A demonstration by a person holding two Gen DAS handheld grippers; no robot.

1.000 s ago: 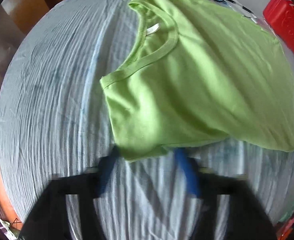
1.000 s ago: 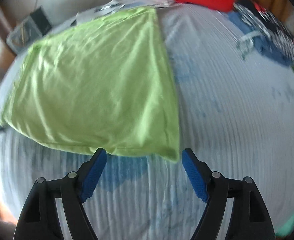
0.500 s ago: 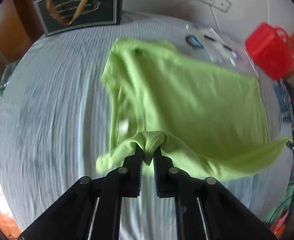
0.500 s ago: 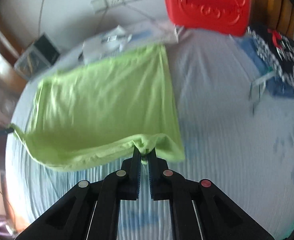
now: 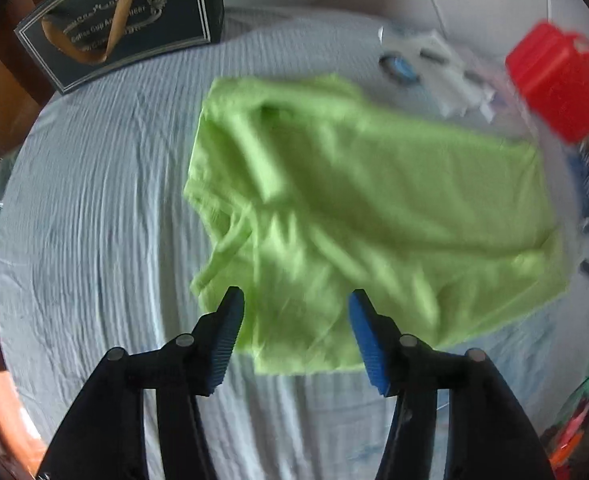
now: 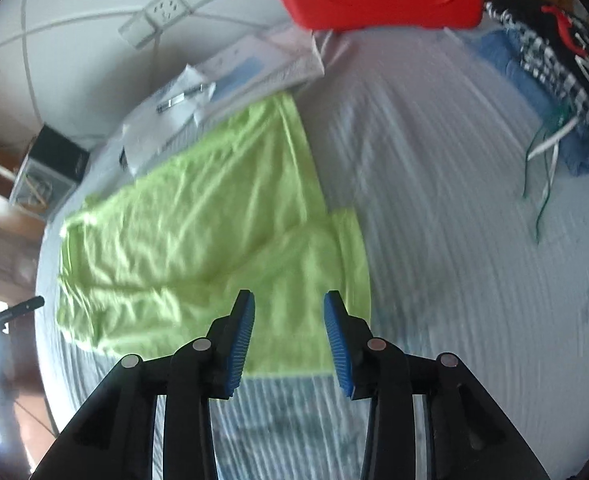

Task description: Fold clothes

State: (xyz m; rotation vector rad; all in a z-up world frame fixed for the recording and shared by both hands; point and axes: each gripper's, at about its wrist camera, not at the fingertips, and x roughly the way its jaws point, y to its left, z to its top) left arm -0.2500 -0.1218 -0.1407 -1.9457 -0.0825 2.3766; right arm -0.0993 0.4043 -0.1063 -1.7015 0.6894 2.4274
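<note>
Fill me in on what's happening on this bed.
A person with two handheld grippers is folding a lime-green cotton T-shirt on the pale blue ribbed bedsheet. The near edge lies folded over the shirt. The left gripper and right gripper are both open, hovering over that fold, holding nothing.

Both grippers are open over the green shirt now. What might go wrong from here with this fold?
1. The near flap of the green shirt lies rumpled and its right edge juts past the layer below, so a further fold may come out crooked.
2. The left gripper and right gripper hover low with jaws open; a finger could snag the loose hem.
3. The papers touch the shirt's far edge and could get dragged.
</note>
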